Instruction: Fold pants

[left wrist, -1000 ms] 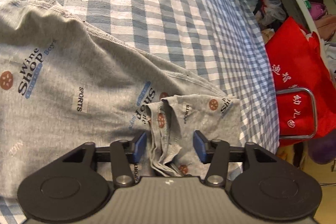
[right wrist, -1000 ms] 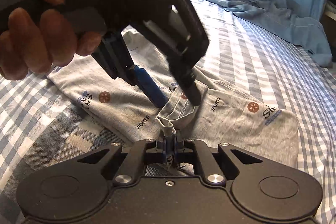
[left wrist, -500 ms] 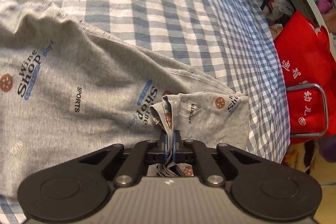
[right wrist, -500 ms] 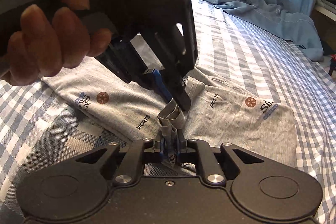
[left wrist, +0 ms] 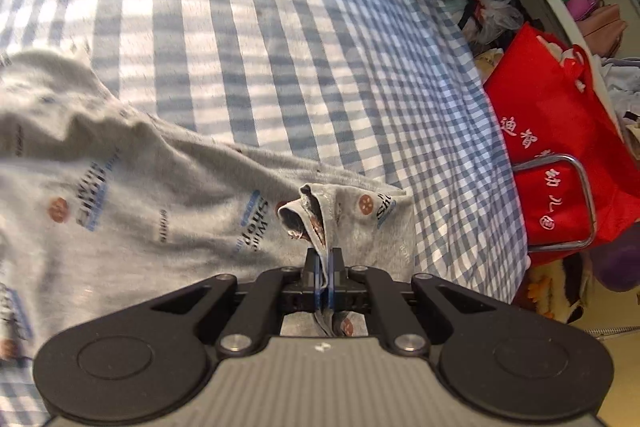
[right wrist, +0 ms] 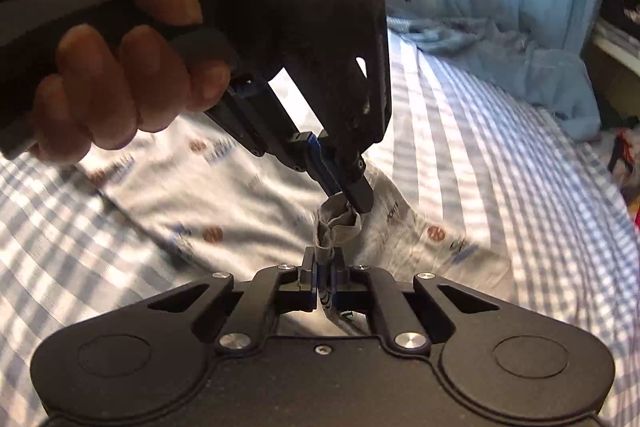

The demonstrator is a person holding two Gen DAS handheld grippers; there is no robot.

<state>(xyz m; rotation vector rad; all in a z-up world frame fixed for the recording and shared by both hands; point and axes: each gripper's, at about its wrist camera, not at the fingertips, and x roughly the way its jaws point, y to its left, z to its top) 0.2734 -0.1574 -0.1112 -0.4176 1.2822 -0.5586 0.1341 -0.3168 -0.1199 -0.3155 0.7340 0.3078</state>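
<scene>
Clenching on the hem of the grey pants, which a second ago lay between open jaws, the left gripper joins the right gripper; the leg end is raised off the bed, so folding can begin.

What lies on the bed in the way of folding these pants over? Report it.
Nothing visible does. Both tongs, left and right, are shut on the hem of the grey pants. The checked bedsheet beyond the pants is bare; the blue cloth lies farther off, near the bed's edge.
</scene>
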